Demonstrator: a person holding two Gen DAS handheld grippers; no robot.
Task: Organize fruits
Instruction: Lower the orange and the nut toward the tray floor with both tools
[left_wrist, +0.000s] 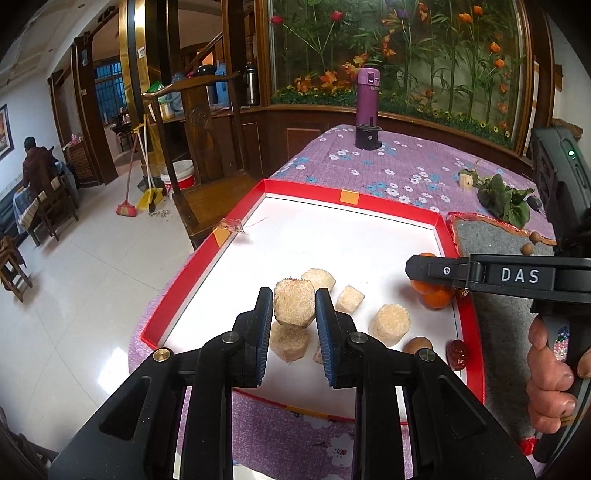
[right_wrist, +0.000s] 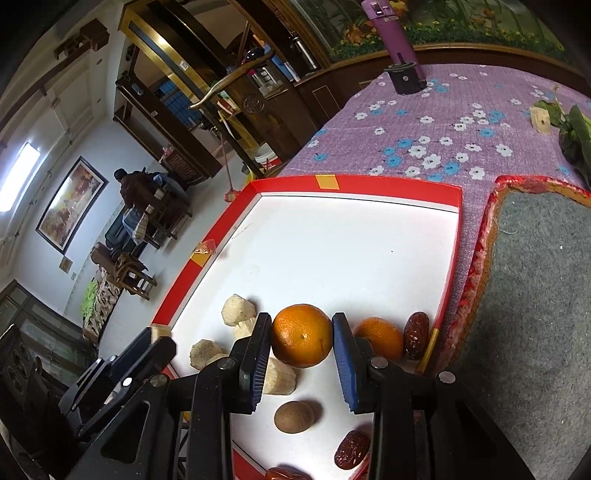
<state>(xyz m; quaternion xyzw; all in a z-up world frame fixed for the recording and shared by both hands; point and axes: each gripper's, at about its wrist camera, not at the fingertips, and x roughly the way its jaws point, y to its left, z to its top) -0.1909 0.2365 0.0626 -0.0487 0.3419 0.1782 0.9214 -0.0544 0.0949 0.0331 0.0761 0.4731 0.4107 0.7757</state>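
One pale fibrous cane chunk, cut faceted

tray: red rim, white floor | cloth: purple, white-blue flowers | orange: orange

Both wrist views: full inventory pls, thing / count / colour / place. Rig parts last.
tray: 1, red rim and white floor, on the table
cane pieces: about six, pale beige, near end of the tray; one between the left fingers
oranges: 2, orange, tray's right side; one between the right fingers
dates: at least 3, dark red, right edge and near corner
brown round fruit: 1, below the held orange
tablecloth: purple, floral
flask: 1, purple, far end
grey mat: 1, right of the tray
leafy greens: 1 bunch, far right
left gripper: shut on a cane piece
right gripper: shut on an orange
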